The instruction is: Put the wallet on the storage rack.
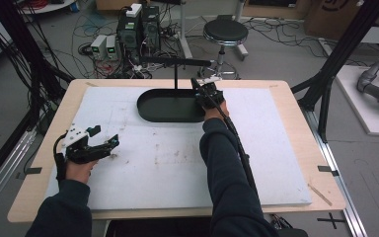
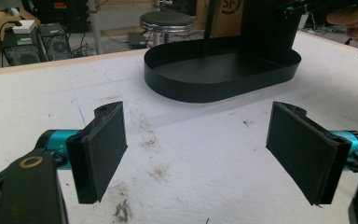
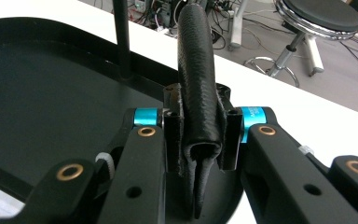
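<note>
The right tool (image 3: 200, 140) is clenched on a folded black strap (image 3: 196, 74) with a leathery, textured surface. In the right gripper view the strap stands up between the two jaws, its folded lower end hanging just below them and its upper part rising past a stool (image 3: 324, 16) in the background. The jaws press on both sides of the strap.

In the high view the right tool (image 1: 206, 91) sits at the right end of a black oval tray (image 1: 150, 106), which lies on the far middle of the white worktop (image 1: 177, 163). A thin black post (image 1: 176, 76) rises from the tray's far side and carries a level bar (image 1: 175, 60) at its top. The strap is at the tray's right end, over its floor and near the rim; whether it touches the tray cannot be told.

The left tool (image 1: 109, 144) rests near the left edge of the worktop, well apart from the tray. In the left gripper view the left tool (image 2: 200, 149) is released, its jaws spread wide with bare, stained worktop between them. The tray lies beyond them, and the person's right hand (image 2: 349, 21) shows at the upper right corner.
</note>
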